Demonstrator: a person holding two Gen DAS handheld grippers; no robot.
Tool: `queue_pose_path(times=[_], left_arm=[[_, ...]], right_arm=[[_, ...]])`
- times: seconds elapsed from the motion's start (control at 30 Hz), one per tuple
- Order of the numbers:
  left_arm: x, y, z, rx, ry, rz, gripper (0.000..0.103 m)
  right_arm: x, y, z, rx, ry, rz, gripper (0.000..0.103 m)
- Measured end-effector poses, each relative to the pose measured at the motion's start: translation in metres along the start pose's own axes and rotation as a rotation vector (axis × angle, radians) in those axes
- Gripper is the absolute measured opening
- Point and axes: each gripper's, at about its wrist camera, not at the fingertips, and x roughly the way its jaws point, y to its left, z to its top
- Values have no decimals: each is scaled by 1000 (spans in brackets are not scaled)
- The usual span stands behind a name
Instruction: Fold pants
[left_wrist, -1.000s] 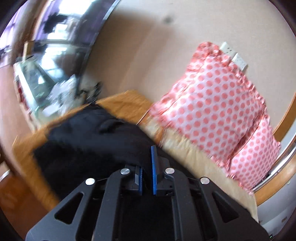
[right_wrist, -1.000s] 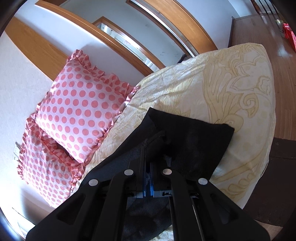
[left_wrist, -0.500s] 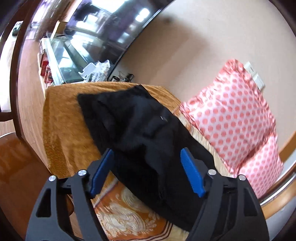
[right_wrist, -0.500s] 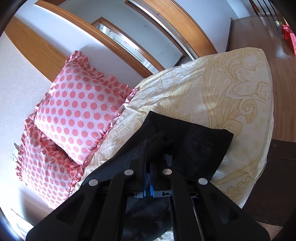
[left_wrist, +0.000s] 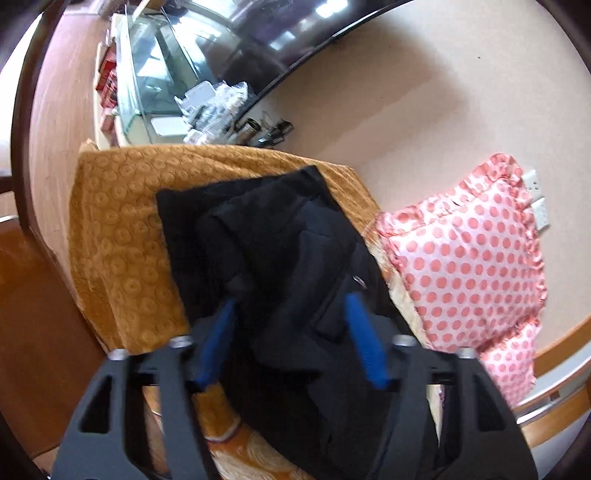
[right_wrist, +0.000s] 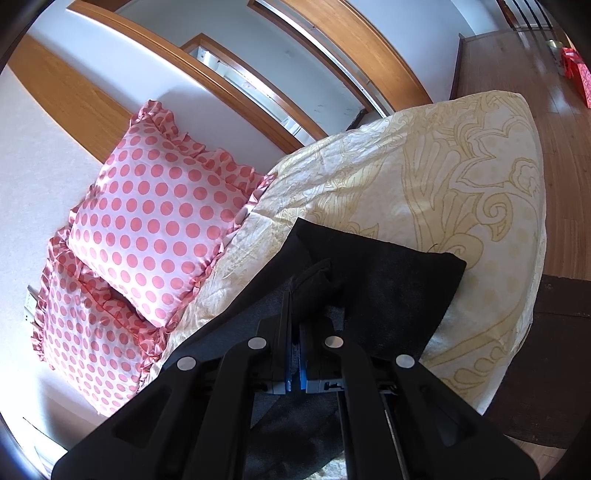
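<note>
Fold in progress. We keep the right gripper (right_wrist: 293, 332) clamped on its bunch of the pants (left_wrist: 266, 251) and lower the left gripper (left_wrist: 291, 328) squarely over a raised fold before pinching, so that only one layer bunches. The left jaws, half apart and just closing, straddle the cloth without pressing it. The pants lie on the bed (left_wrist: 118, 229), beside the pillow (left_wrist: 465, 258).

Beige wall (left_wrist: 424, 92) – wooden floor (right_wrist: 565, 155) (sunlit) – polka-dot pillows (right_wrist: 159, 221) on bed (right_wrist: 443, 177).
</note>
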Motion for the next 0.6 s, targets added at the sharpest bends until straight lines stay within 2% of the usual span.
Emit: queue_pose_path(times=[0.03, 0.07, 0.1, 0.27, 0.5, 0.6], left_arm=[[1, 1, 2, 5, 0, 16, 19], [1, 3, 4, 16, 3, 28, 9], [0, 5, 7, 27, 2, 37, 7], [-28, 12, 16, 77, -76, 81, 5], [-38, 6, 12, 158, -87, 133, 5], [-23, 15, 12, 140, -38, 185, 5]], right_arm=[[0, -1, 0, 1, 1, 1, 3], [0, 0, 0, 1, 1, 0, 3], [0, -1, 0, 0, 1, -1, 3], [-1, 2, 2, -5, -5, 6, 3], [-7, 14, 14, -15, -34, 31, 3], [-3, 17, 17, -31, -28, 13, 3]])
